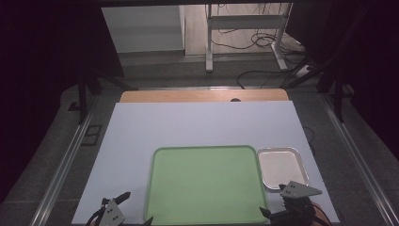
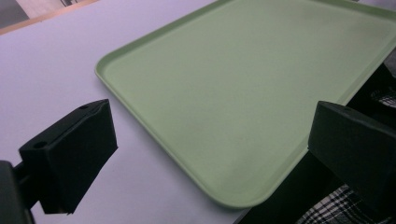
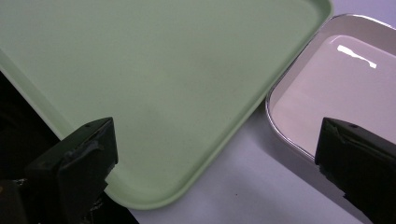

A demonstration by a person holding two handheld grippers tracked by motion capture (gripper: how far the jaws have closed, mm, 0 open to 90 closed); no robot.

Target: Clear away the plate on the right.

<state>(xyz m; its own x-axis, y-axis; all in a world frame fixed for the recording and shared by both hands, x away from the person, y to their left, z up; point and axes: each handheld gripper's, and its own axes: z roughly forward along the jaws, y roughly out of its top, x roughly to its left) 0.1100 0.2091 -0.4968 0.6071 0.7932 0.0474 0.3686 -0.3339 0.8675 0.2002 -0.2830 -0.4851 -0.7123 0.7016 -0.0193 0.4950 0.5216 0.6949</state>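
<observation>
On the white table [image 1: 188, 127] in a dark room lies a green tray [image 1: 204, 183] — long side left-right — small metal tray [image 1: 282, 167] just beside its right. Left gripper [image 1: 136, 209] and right gripper [image 1: 273, 201] — jaws apart, holding nothing.

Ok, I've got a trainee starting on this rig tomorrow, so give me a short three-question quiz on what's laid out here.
1. True or false: the green tray has something lying on it.
2. Which lies nearer the right gripper: A) the metal tray, B) the wooden board at the far edge, C) the left gripper?
3. Fill in: both grippers have their jaws ____.

Key
1. False: its surface is bare in all three views.
2. A: the metal tray sits just right of the green tray, close to that gripper.
3. Open: each gripper view shows a wide gap between the jaws.
</observation>
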